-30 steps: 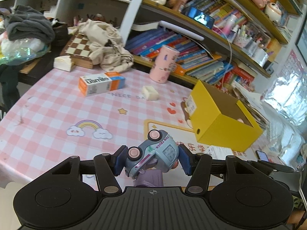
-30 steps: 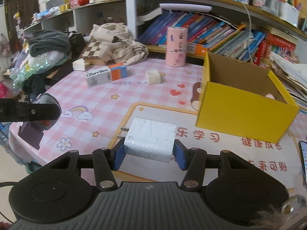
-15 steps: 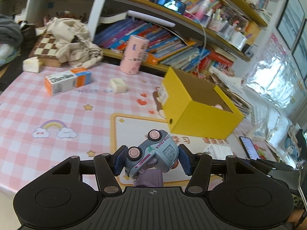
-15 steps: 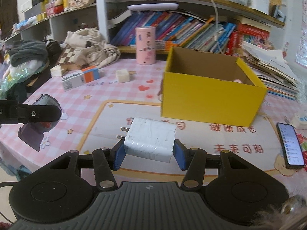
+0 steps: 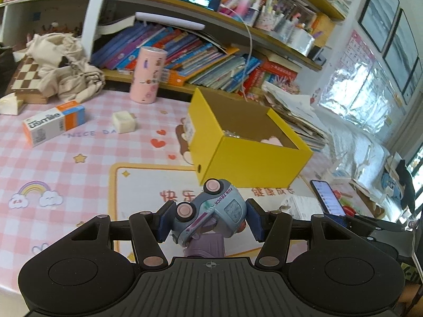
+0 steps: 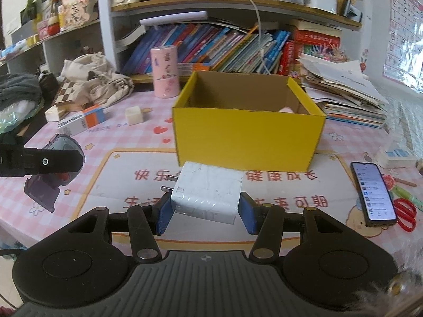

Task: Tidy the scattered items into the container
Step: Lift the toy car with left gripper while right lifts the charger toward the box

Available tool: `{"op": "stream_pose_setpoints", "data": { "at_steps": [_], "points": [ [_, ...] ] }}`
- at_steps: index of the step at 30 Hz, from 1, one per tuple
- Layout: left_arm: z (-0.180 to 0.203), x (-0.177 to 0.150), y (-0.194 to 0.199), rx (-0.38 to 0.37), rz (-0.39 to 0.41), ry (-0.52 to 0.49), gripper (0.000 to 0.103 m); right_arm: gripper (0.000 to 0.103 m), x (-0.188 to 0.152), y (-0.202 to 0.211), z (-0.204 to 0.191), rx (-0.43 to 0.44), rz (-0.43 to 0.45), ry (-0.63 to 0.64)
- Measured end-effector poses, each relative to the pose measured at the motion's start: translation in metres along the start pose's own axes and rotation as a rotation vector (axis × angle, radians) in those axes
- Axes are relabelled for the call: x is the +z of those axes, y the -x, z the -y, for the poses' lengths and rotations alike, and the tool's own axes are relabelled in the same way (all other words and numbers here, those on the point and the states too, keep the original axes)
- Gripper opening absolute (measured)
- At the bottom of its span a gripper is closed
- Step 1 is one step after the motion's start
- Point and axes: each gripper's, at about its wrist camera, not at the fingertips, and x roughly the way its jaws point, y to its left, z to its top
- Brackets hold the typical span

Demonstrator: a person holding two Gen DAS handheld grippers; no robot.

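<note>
Yellow box (image 6: 247, 137) stands open-topped on the pink checked table (image 5: 79, 174), beyond both sets of jaws: ahead and to the right of the left gripper (image 5: 208, 220), straight ahead of the right gripper (image 6: 205, 210).

Left of the left jaws and well beyond them lie a toothpaste carton (image 5: 53, 122) and a small cream cube (image 5: 123, 122). The left jaws are clamped on a blue toy truck (image 5: 211, 211), tilted with its pink wheels up; a purple part under it is cut off by the gripper body, so its shape is unclear. Inside the box only a pale pink scrap (image 5: 272, 141) shows above the near wall; what it is cannot be made out.

The right jaws are clamped on a white charger (image 6: 207, 192), prongs pointing left. Right of those jaws a phone (image 6: 374, 192) lies on the table beside red scissors (image 6: 404, 212), partly cut off.

Compared with a second ago, both grips are unchanged, while the box sits nearer and more squarely ahead of each gripper, and the carton and cube have slid towards the left edge.
</note>
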Motion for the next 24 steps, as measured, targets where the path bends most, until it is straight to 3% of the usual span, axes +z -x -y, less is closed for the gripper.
{"op": "stream_pose_setpoints", "data": {
  "at_steps": [24],
  "points": [
    [0.046, 0.006, -0.059, -0.074, -0.093, -0.021, 0.056, 0.050, 0.001, -0.017, 0.063, -0.054, -0.060, -0.050]
  ]
}}
